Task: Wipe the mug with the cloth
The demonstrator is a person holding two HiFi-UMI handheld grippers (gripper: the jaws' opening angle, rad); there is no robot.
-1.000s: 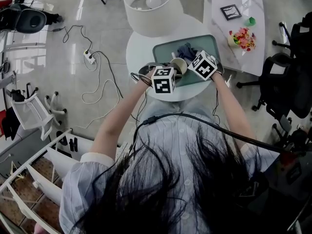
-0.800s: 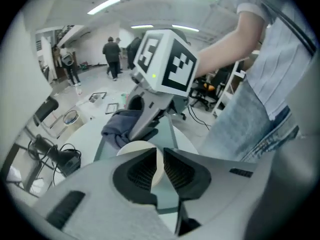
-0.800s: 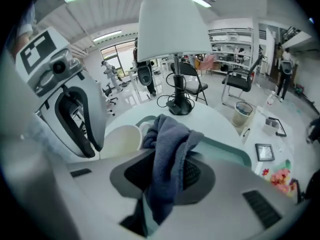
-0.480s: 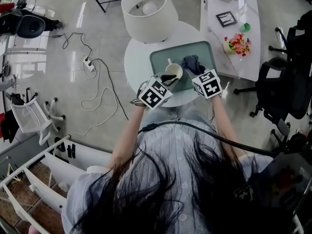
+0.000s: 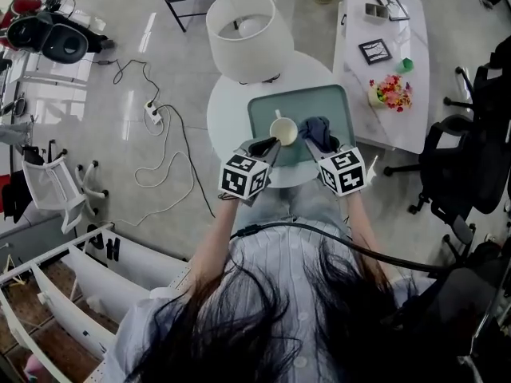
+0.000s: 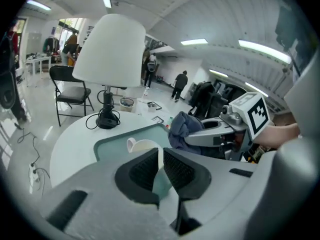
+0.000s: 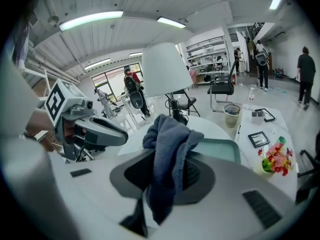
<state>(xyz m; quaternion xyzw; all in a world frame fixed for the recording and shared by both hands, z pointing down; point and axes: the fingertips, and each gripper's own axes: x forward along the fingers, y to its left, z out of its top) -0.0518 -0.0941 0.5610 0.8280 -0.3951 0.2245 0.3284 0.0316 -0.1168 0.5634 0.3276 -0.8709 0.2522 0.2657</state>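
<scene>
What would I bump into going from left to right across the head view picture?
Power strip → mug → cloth → flowers → black office chair.

The setting is a large open-plan office or lab floor. Indicators: long strip lights point(image 7: 90, 20) on the ceiling, a polished hard floor point(image 5: 104, 158), black office chairs point(image 5: 471, 154), open shelving point(image 7: 207, 56), a power strip point(image 5: 152, 115) with loose cables, white tables point(image 5: 407, 114), and several people point(image 7: 306, 76) standing in the background.
</scene>
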